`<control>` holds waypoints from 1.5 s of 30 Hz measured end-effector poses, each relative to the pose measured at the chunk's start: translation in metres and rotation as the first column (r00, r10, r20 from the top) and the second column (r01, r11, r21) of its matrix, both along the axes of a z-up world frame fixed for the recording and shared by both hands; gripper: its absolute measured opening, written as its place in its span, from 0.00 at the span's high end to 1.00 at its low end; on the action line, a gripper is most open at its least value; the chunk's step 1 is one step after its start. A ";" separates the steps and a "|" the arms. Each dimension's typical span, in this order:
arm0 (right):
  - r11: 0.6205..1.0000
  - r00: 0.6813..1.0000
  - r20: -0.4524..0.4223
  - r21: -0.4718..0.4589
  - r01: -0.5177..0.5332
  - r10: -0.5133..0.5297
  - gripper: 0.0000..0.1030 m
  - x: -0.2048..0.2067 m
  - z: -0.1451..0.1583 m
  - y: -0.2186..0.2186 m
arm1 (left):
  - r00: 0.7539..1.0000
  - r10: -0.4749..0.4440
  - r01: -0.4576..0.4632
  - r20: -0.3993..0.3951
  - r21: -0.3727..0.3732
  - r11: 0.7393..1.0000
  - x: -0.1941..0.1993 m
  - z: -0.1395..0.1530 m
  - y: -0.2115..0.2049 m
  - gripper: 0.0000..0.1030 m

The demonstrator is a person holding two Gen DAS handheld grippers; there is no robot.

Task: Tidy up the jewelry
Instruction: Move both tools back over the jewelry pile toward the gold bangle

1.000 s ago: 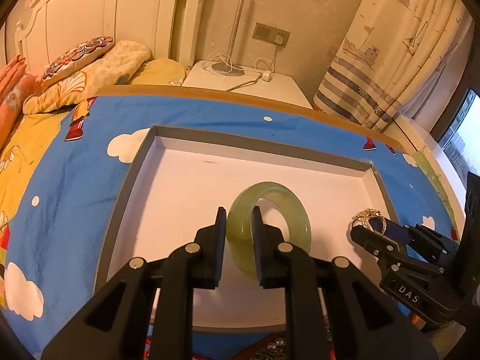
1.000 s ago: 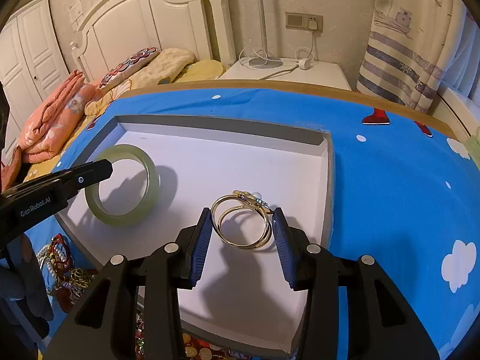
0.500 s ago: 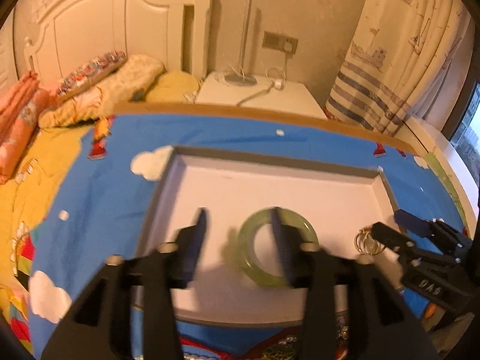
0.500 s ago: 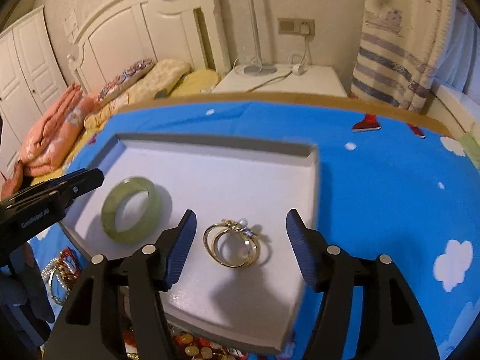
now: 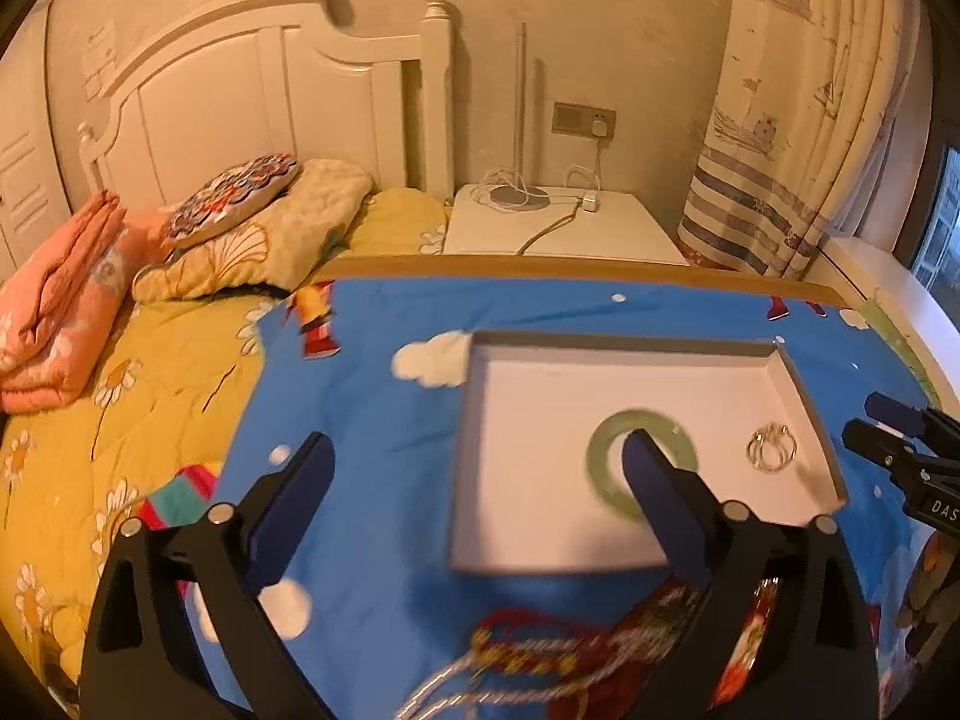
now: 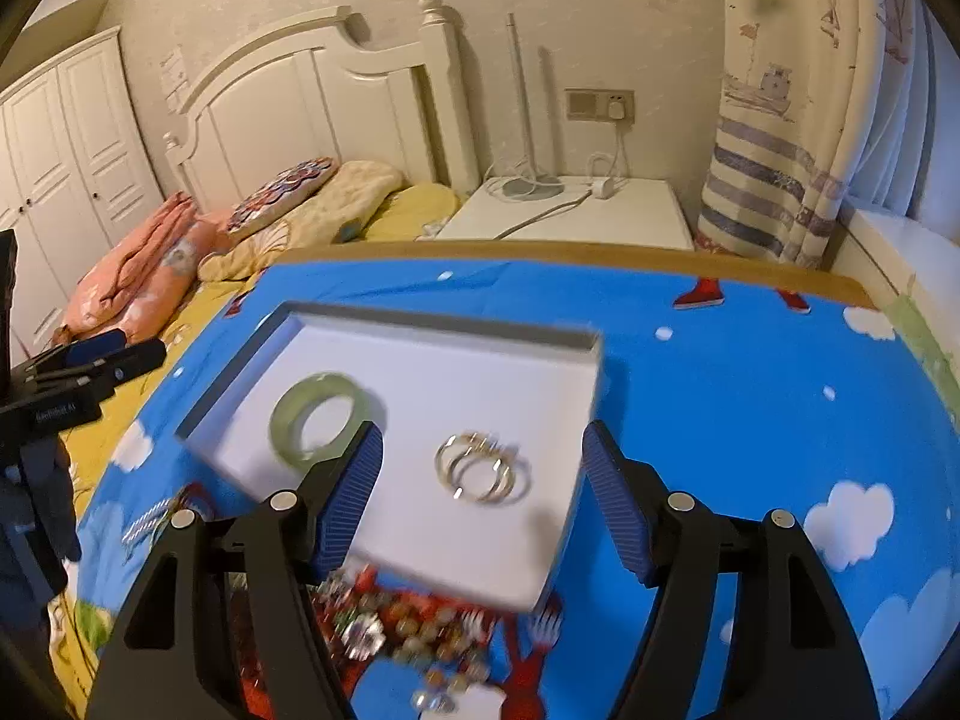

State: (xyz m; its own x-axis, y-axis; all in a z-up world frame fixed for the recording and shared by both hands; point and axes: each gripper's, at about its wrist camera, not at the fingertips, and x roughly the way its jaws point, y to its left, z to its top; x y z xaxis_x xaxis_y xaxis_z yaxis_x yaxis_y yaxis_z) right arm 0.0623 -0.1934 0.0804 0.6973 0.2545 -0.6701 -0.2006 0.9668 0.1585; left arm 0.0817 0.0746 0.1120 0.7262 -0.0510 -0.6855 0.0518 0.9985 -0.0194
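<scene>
While the jade bangle (image 6: 318, 417) and the gold rings (image 6: 483, 468) lie flat and apart inside the white tray (image 6: 420, 324), both of my tools hang empty above it. My left gripper (image 5: 474, 498) has its fingers spread wide, and my right gripper (image 6: 480, 498) is just as wide, holding nothing. More jewelry, a blurred heap of beads and chains (image 6: 408, 630), sits on the blue bedspread (image 6: 750, 396) at the tray's near edge. I judge the risk to be tangling: grabbing one strand may drag the whole heap, or nudge the light tray and scatter the rings.
</scene>
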 end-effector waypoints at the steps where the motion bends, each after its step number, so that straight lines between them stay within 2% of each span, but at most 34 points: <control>1: 1.000 1.000 -0.008 0.002 -0.012 0.012 0.33 -0.007 -0.005 0.003 | 1.000 0.004 -0.004 -0.004 -0.013 1.000 -0.006 -0.002 0.009 0.05; 8: 0.994 0.992 -0.076 -0.005 -0.106 0.105 0.31 -0.039 -0.032 0.037 | 0.995 0.055 -0.066 -0.086 -0.127 0.990 -0.062 -0.046 0.068 0.04; 12: 0.978 0.975 -0.093 -0.022 -0.206 0.203 0.32 -0.059 -0.040 0.073 | 0.991 0.071 -0.091 -0.115 -0.178 0.980 -0.097 -0.072 0.085 0.04; 14: 0.959 0.953 -0.112 -0.016 -0.284 0.281 0.32 -0.069 -0.042 0.098 | 0.990 0.051 -0.073 -0.128 -0.175 0.982 -0.109 -0.082 0.087 0.04; 16: 0.936 0.930 -0.116 -0.015 -0.352 0.348 0.32 -0.078 -0.044 0.122 | 0.990 0.033 -0.051 -0.138 -0.132 0.990 -0.117 -0.088 0.084 0.04; 19: 0.912 0.904 -0.134 -0.011 -0.410 0.405 0.32 -0.083 -0.047 0.149 | 0.990 0.012 -0.025 -0.141 -0.094 0.995 -0.120 -0.091 0.081 0.04; 22: 0.897 0.889 -0.148 -0.030 -0.442 0.433 0.32 -0.084 -0.055 0.172 | 0.989 0.003 -0.017 -0.145 -0.092 0.996 -0.119 -0.093 0.082 0.04; 26: 0.854 0.855 -0.133 -0.087 -0.514 0.501 0.48 -0.087 -0.057 0.201 | 0.989 0.014 -0.028 -0.145 -0.096 0.995 -0.122 -0.095 0.087 0.04; 28: 0.825 0.836 -0.109 -0.138 -0.548 0.538 0.51 -0.087 -0.054 0.213 | 0.990 0.018 -0.032 -0.137 -0.099 0.995 -0.125 -0.093 0.091 0.04; 29: 0.806 0.824 -0.101 -0.174 -0.566 0.557 0.57 -0.088 -0.052 0.221 | 0.991 0.022 -0.035 -0.133 -0.094 0.995 -0.126 -0.092 0.093 0.04; 32: 0.769 0.799 -0.116 -0.221 -0.600 0.590 0.64 -0.082 -0.052 0.238 | 0.991 0.030 -0.040 -0.129 -0.082 0.996 -0.129 -0.089 0.096 0.04; 34: 0.759 0.795 -0.121 -0.243 -0.605 0.595 0.64 -0.077 -0.052 0.245 | 0.991 0.033 -0.044 -0.131 -0.079 0.996 -0.132 -0.090 0.099 0.04; 37: 0.761 0.792 -0.119 -0.224 -0.609 0.598 0.64 -0.070 -0.049 0.248 | 0.990 0.043 -0.055 -0.137 -0.085 0.995 -0.136 -0.092 0.104 0.04; 40: 0.729 0.767 -0.175 -0.240 -0.642 0.618 0.65 -0.069 -0.057 0.255 | 0.989 0.049 -0.062 -0.141 -0.092 0.994 -0.139 -0.094 0.107 0.04; 42: 0.719 0.758 -0.187 -0.240 -0.652 0.625 0.71 -0.071 -0.062 0.257 | 0.989 0.050 -0.064 -0.141 -0.095 0.993 -0.140 -0.094 0.107 0.04; 44: 0.726 0.761 -0.196 -0.227 -0.649 0.618 0.87 -0.071 -0.061 0.252 | 0.989 0.050 -0.063 -0.138 -0.097 0.993 -0.140 -0.094 0.108 0.04; 45: 0.728 0.761 -0.201 -0.223 -0.649 0.617 0.90 -0.072 -0.061 0.249 | 0.989 0.048 -0.062 -0.136 -0.101 0.993 -0.140 -0.094 0.107 0.04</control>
State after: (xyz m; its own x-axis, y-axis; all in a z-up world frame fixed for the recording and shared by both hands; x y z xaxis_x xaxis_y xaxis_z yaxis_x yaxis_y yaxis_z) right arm -0.0096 0.0551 0.0198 0.3601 0.4142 -0.8359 -0.7783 0.6274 -0.0245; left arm -0.0585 0.1820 0.0181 0.6323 -0.0899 -0.7695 -0.0133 0.9918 -0.1268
